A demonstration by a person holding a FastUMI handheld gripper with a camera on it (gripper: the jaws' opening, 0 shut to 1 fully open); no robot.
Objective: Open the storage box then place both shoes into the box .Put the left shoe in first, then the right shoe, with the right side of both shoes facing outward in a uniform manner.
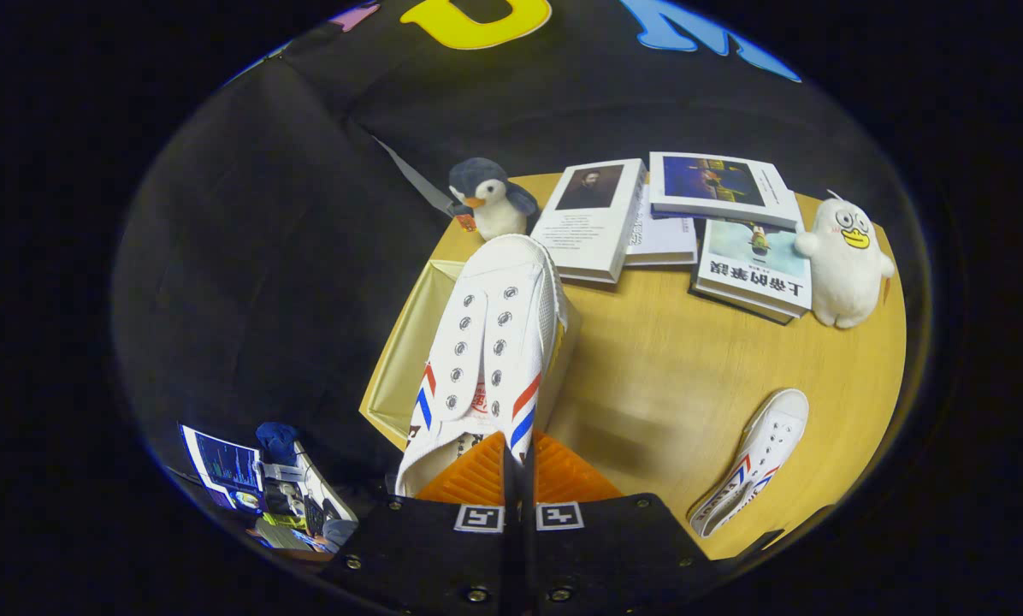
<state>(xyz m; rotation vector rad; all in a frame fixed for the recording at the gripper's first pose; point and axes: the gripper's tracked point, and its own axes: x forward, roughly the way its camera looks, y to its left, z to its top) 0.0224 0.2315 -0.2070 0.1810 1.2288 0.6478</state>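
Gripper (518, 466): I see the 2 orange fingers (469, 479) drawn nearly together, pinched on the heel rim of a white shoe (490, 342) with red and blue stripes. I judge both pads bear on it, since the shoe hangs out ahead of them with nothing else under it.

Held shoe: long axis runs straight away from the fingers, heel at the pads, toe pointing toward the penguin toy (490, 201). It sits above the open storage box (405, 359), whose pale inside shows to the left of the shoe at the edge of the wooden table (665, 376).

Second shoe (755, 458): lies on the table well apart, to the right of the fingers, toe away from me and angled right.

Beyond: books (700, 222) and a white duck toy (845, 261) at the far side.

Judgement: this is shoe 1 of 2 going in. The move turns on the box lying below and slightly left of the shoe; I would shift left and lower, keeping the shoe's length along the box. I cannot tell which shoe is the left one.
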